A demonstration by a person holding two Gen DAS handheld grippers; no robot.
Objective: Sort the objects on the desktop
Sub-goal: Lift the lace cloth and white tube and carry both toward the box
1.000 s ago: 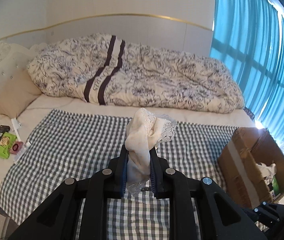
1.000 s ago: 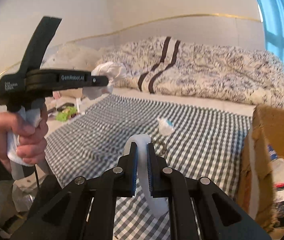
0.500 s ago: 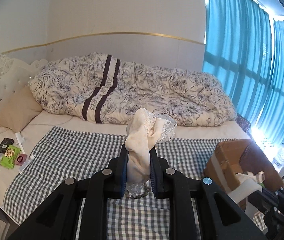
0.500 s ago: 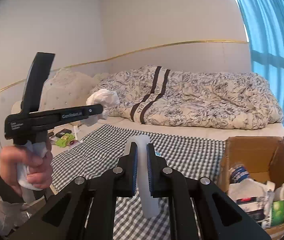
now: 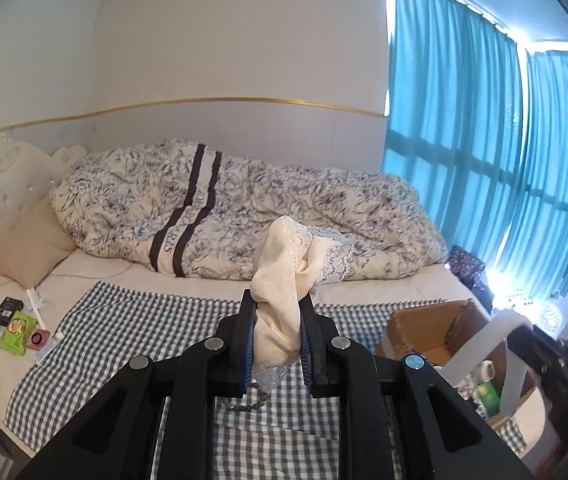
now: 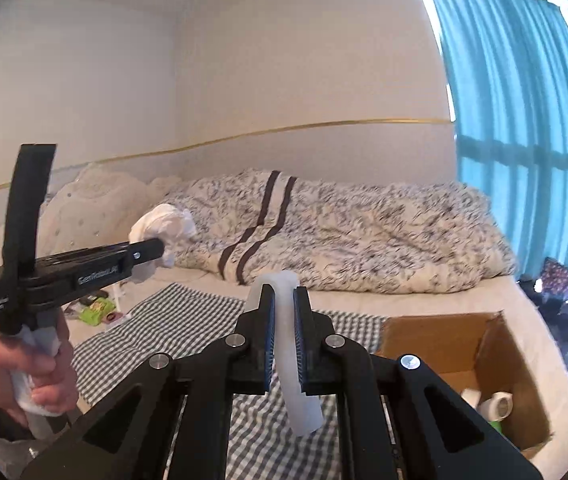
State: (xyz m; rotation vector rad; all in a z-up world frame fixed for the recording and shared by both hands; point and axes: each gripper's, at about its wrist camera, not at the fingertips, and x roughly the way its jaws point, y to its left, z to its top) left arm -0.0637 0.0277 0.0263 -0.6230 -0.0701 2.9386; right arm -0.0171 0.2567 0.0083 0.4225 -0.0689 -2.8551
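Since the left tool is clamped on a cream lace-trimmed cloth held above the checked blanket and the right tool pinches a white curved strip, each should, I judge, hover squarely over the cardboard box before letting go.

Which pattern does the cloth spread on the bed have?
Grey-and-white check cloth, clearest in the left wrist view.
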